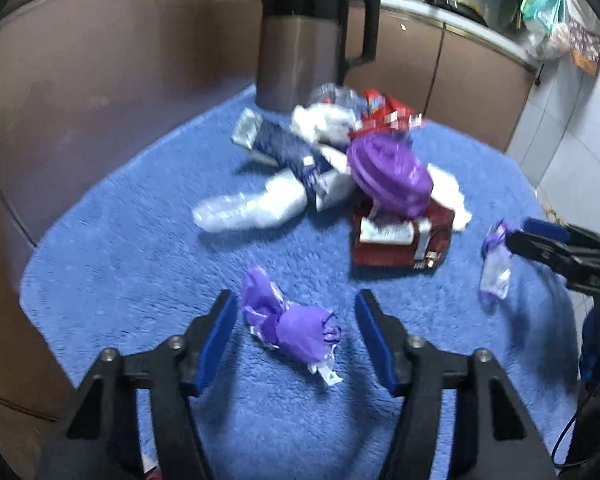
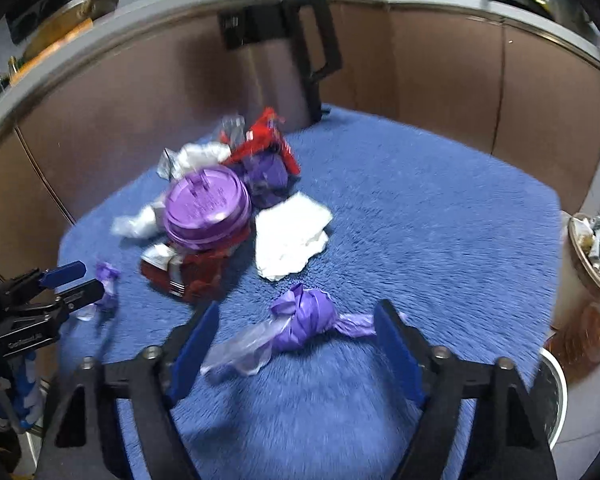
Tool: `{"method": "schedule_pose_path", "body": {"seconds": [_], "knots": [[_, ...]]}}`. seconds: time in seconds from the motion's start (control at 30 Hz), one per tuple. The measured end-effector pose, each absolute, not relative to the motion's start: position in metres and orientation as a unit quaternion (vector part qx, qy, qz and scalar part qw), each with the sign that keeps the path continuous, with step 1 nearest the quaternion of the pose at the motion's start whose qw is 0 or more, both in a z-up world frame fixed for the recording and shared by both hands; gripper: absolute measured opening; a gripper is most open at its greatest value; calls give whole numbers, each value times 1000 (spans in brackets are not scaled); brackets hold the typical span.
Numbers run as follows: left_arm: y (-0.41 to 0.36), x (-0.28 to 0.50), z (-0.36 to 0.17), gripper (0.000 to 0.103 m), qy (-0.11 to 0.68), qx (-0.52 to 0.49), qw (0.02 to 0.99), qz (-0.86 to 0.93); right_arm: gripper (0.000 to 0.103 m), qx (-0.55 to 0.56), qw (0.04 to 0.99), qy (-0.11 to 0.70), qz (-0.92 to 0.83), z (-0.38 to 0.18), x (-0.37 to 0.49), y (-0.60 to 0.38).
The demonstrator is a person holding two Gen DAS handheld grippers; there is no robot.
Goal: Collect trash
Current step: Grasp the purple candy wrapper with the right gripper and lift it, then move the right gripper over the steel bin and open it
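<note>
Left gripper [image 1: 296, 334] gapes wide, empty, around a crumpled purple wrapper [image 1: 290, 330] on the blue rug [image 1: 140, 240]. Right gripper [image 2: 296, 344], equally wide and empty, straddles a twisted purple wrapper [image 2: 300, 326] nearer than the purple lid [image 2: 206, 210]. Both look feather-light, soft; pinch the bulky middle.

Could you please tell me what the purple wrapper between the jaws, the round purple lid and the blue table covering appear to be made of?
The purple wrapper looks like thin crinkly plastic film, with twisted ends partly see-through. The purple lid seems moulded rigid plastic, glossy, with raised ridges and embossed marks. The blue covering looks like plush fabric, matte and fuzzy with a visible pile.
</note>
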State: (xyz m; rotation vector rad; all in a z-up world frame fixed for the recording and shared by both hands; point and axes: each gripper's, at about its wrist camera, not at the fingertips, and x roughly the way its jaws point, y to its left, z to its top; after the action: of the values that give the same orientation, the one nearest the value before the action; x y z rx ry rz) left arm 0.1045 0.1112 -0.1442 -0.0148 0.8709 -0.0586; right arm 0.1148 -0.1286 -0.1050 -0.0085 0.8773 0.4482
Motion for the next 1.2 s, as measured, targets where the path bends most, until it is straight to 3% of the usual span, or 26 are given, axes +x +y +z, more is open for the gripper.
{"method": "schedule_pose_path", "body": {"seconds": [0.03, 0.17, 0.4, 0.53, 0.8, 1.1, 1.2], "knots": [[110, 106, -149, 47, 429, -4, 903, -30, 62, -5, 875, 431, 218, -113, 120, -126], [105, 102, -156, 43, 422, 1, 906, -30, 41, -2, 873, 438, 213, -122, 123, -126], [83, 80, -127, 39, 387, 15, 920, -55, 35, 21, 884, 410, 225, -101, 100, -144], [48, 72, -105, 39, 368, 38, 922, -115, 35, 44, 904, 373, 205, -76, 78, -173], [-95, 85, -64, 39, 333, 84, 894, -287, 35, 77, 927, 355, 96, -49, 53, -283], [-252, 123, -84, 41, 356, 120, 848, -374, 38, 108, 903, 416, -15, -103, 60, -397], [-277, 138, -102, 45, 379, 113, 834, -385, 43, 112, 896, 430, -30, -124, 66, -413]]}}
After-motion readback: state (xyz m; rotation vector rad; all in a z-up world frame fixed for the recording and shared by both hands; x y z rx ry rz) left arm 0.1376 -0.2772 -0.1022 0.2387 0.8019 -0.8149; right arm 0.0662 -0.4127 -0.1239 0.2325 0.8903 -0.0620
